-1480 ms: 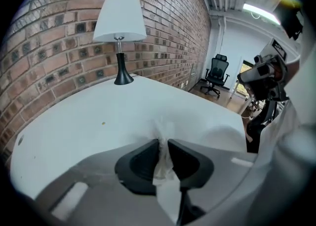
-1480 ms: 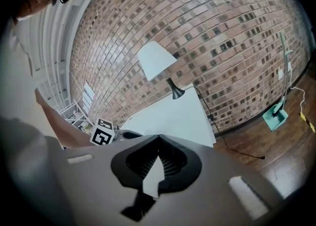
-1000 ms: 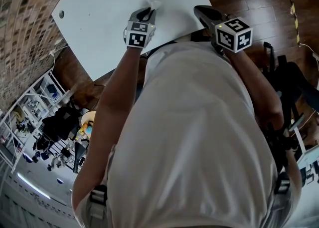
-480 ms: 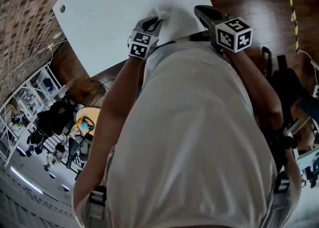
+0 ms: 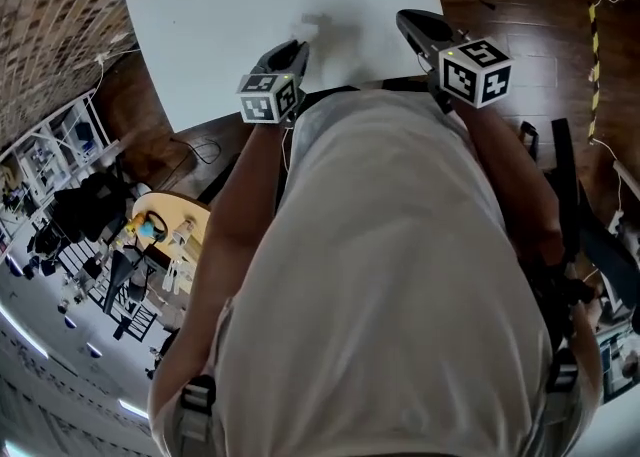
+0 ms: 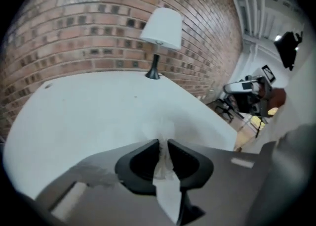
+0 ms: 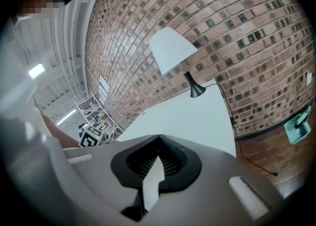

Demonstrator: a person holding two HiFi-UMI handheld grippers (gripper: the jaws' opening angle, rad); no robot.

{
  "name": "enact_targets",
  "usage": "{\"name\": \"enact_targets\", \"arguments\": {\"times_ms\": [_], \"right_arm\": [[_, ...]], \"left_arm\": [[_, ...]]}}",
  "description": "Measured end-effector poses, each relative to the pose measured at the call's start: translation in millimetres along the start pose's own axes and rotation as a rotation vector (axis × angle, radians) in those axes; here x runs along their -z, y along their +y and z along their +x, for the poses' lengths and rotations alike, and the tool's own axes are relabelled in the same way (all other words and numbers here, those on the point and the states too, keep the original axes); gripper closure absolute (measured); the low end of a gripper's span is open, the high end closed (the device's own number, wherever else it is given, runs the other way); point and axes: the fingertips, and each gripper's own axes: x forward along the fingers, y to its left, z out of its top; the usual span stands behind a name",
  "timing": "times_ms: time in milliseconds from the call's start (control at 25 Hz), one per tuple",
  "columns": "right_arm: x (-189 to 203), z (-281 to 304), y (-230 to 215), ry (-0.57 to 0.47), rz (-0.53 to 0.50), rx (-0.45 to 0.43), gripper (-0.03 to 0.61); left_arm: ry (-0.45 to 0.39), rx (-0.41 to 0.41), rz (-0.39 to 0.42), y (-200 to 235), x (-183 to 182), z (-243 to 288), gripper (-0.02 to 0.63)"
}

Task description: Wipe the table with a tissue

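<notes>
- Left gripper fingers clenched on the white tissue; right gripper pinched closed, empty.
- Tissue wad pokes out at 12 o'clock of left jaws, near the 6 o'clock edge of the white table; contact unclear.
- Risk: thin tissue tears or slips out if dragged hard.
- Risk: hard jaw tips scrape the table.
- Risk: long stroke hits table lamp at 12 o'clock.

Left hand-held gripper: ahead of the torso, tilted downward, marker cube toward the body; jaws clamped on a tissue.
Left arm: bare forearm stretched forward along the torso's left side.
Right hand-held gripper: ahead at the right, pointing shallowly down; jaw tips meet, nothing between them.
Right arm: reaches forward along the torso's right side.
</notes>
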Motion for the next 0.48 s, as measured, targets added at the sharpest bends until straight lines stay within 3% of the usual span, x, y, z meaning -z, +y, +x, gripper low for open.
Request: {"name": "enact_targets", "arguments": {"times_ms": [80,160,320,480], "right_arm": [[1.0,1.8,1.6,0.005,-0.003,-0.006,0.572],[3.9,1.1,2.9,0.011,-0.001,-0.009,0.572],[5.4,-4.2,-0.6,0.012,0.007,0.002,0.572],[6.5,-10.3,-7.8,0.005,0.028,0.025,0.572]], "left_arm": [[-0.005,-0.125,-0.036,31.2,6.3,-7.5,0.551],[0.023,-0.159,-0.033,39.4,16.9,-7.3,0.551],[0.057,-0.106,0.079,8.2,18.9,3.2,0.551],[0.075,0.030,0.115,-37.9,16.1,19.8,0.551]]}}
